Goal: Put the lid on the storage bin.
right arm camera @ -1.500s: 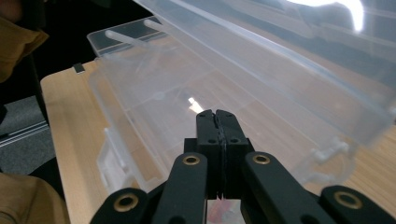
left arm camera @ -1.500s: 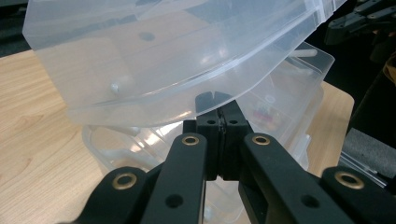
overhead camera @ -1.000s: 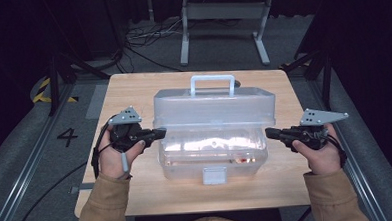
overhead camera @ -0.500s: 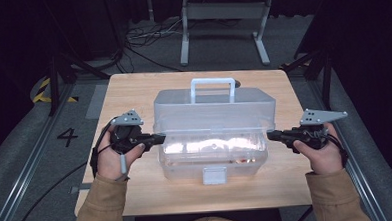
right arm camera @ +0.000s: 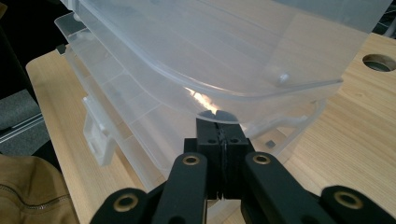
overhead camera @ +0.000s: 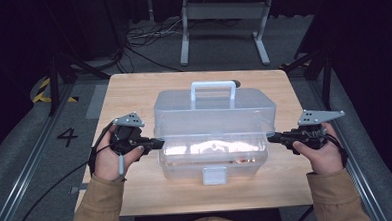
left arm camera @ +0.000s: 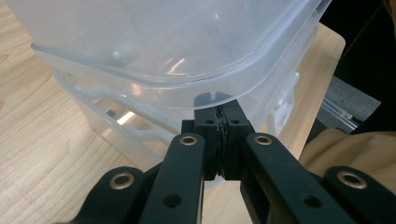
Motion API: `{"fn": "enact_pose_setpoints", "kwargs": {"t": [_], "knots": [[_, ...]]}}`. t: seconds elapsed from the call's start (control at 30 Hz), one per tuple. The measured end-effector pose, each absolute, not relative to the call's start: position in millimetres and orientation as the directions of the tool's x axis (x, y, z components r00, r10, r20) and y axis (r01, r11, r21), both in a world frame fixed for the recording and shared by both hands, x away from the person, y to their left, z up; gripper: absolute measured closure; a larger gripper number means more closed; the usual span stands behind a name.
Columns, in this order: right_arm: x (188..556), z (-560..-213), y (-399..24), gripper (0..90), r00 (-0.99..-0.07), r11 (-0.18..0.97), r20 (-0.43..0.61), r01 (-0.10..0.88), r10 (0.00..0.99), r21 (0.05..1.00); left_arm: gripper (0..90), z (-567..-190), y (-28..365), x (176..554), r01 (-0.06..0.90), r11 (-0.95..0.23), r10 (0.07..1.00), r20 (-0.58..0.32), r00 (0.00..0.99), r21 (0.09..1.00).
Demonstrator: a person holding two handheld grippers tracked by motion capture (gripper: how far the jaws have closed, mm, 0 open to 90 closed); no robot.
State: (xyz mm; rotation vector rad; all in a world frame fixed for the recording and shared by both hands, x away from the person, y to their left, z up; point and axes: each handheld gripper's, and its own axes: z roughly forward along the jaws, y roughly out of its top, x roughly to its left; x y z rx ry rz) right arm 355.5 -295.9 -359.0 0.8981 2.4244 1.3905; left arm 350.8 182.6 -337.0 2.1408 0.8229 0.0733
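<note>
A clear plastic storage box [overhead camera: 186, 166] stands mid-table, its clear lid [overhead camera: 214, 112] with a white handle [overhead camera: 213, 84] tilted up at the front. My left gripper [overhead camera: 160, 142] is shut, and its tips sit under the lid's left rim. Across the box, my right gripper [overhead camera: 270, 137] is also shut, tucked under the right rim. In the left gripper view the closed left gripper [left arm camera: 218, 100] touches the underside of the lid [left arm camera: 163, 42] above the box base [left arm camera: 107, 116]. The right gripper view has the right gripper [right arm camera: 219, 116] likewise beneath the lid [right arm camera: 224, 46]. Pale contents inside are blurred.
The light wooden table [overhead camera: 133, 93] has bare room around the box. A white latch [overhead camera: 214, 175] hangs at the box's front. A round hole [right arm camera: 378, 63] is in the tabletop. Cables and a metal stand [overhead camera: 220, 19] lie on the floor behind.
</note>
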Motion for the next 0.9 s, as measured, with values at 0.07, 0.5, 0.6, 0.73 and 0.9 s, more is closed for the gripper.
{"fn": "enact_pose_setpoints", "kwargs": {"t": [0.07, 0.5, 0.6, 0.73, 0.9], "knots": [[355.5, -359.0, -296.2, 89.6, -0.794, 0.373, 0.118, 0.404, 0.597, 0.835, 88.2, -337.1, 182.6, 350.7, 0.535, -0.456, 0.579, -0.219, 0.786, 0.712], [355.8, -359.8, -297.9, 89.4, -0.801, 0.416, 0.127, 0.430, 0.585, 0.801, 88.2, -338.6, 183.4, 350.5, 0.548, -0.504, 0.575, -0.215, 0.790, 0.667], [355.5, -359.7, -299.3, 89.4, -0.805, 0.430, 0.130, 0.437, 0.579, 0.790, 88.2, -339.4, 182.8, 350.5, 0.551, -0.516, 0.573, -0.215, 0.791, 0.656], [355.2, -359.9, -299.8, 89.2, -0.809, 0.446, 0.133, 0.444, 0.573, 0.777, 87.5, -340.8, 182.1, 350.9, 0.549, -0.541, 0.561, -0.213, 0.800, 0.637], [355.0, -360.3, -299.4, 89.3, -0.813, 0.466, 0.133, 0.449, 0.567, 0.762, 88.2, -341.9, 181.1, 350.9, 0.552, -0.554, 0.560, -0.212, 0.801, 0.623]]}}
